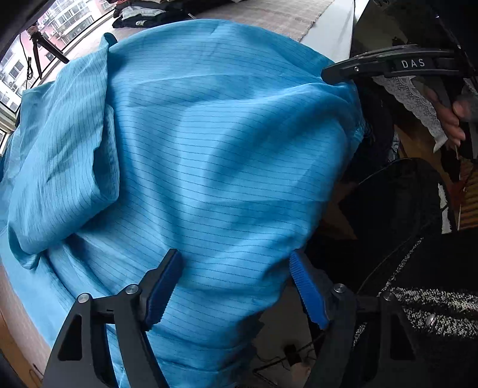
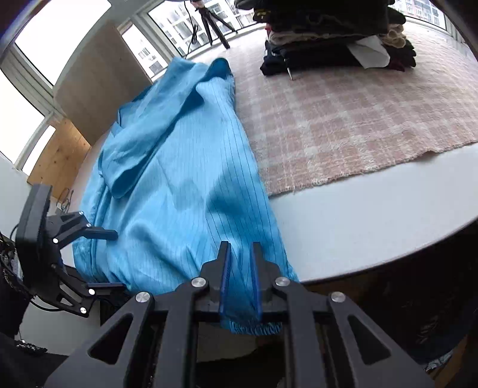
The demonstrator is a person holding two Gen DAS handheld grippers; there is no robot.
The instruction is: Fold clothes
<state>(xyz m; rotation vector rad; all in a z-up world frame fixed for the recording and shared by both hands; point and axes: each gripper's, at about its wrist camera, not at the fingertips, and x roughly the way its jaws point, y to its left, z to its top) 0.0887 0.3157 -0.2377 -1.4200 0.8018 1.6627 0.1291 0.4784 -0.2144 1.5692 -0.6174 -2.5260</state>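
A light blue garment with thin dark stripes [image 1: 209, 149] lies spread over the white table, one sleeve folded across its left side. My left gripper [image 1: 236, 256] hangs open above the garment's near edge, the cloth running loose between its blue pads [image 1: 164, 286]. In the right wrist view the same garment [image 2: 179, 194] stretches away from me and the left gripper [image 2: 119, 259] shows at its left edge, jaws apart. My right gripper [image 2: 240, 246] is shut on the garment's gathered hem, which bunches out behind the pads. Its black tip [image 1: 325, 74] rests on the cloth's right edge.
A pink checked blanket [image 2: 343, 119] covers the table [image 2: 358, 215] to the right of the garment, with a pile of dark folded clothes [image 2: 328, 38] at the back. A tripod [image 2: 215, 24] stands by the windows. A hand [image 1: 451, 119] holds the right gripper's handle.
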